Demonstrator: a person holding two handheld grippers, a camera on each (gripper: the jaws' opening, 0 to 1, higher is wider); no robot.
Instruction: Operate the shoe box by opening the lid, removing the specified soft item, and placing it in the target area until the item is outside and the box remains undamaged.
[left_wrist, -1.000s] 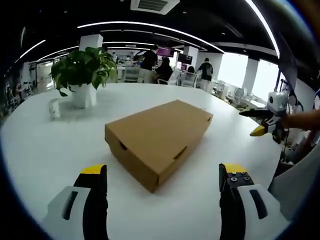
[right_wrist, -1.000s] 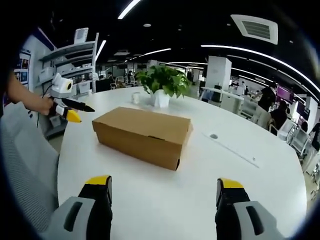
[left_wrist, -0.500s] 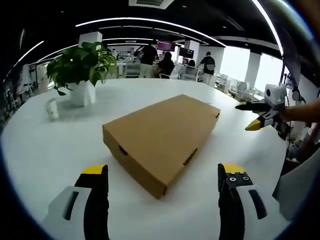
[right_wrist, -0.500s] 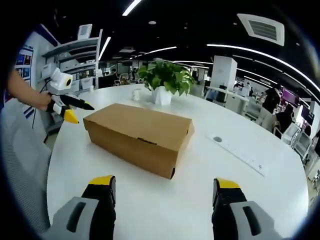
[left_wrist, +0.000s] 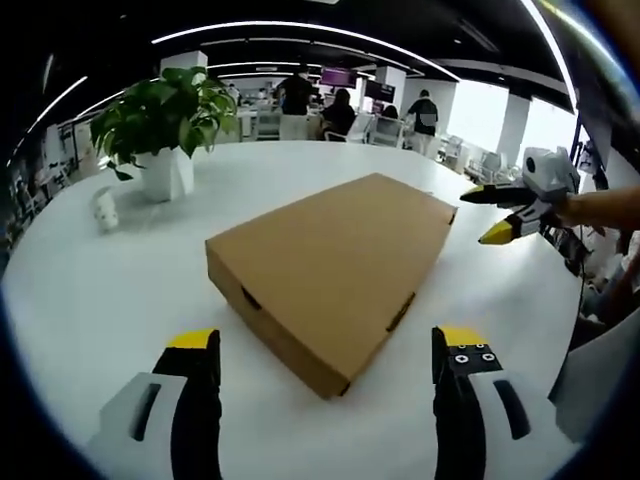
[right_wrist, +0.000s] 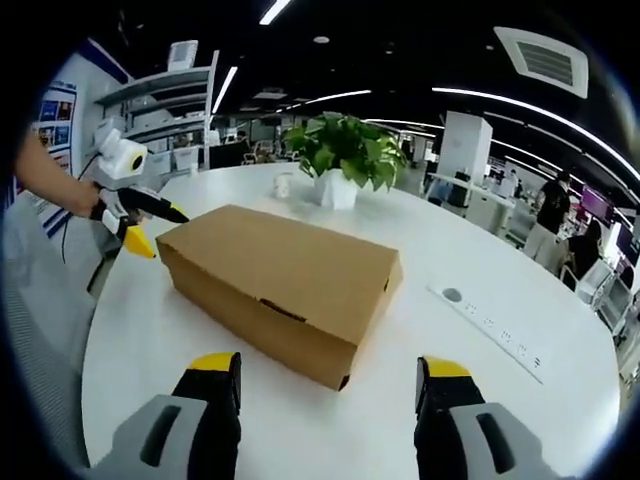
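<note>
Closed box (left_wrist: 330, 270) on table (left_wrist: 90, 290), plant (left_wrist: 160, 115) at 11 o'clock.
Left gripper (left_wrist: 318, 375) and right gripper (right_wrist: 327, 400) gape wide, holding nothing.

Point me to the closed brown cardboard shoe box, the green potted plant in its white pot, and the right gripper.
Brown cardboard shoe box (left_wrist: 335, 255), left gripper view, lid top.
Green potted plant (left_wrist: 165, 105), left gripper view, leaves.
Right gripper (right_wrist: 328, 368), right gripper view, midway between its yellow fingertips.

left tongs (left_wrist: 317, 352): black jaws, yellow tips, grey housings | right tongs (right_wrist: 327, 380): same
</note>
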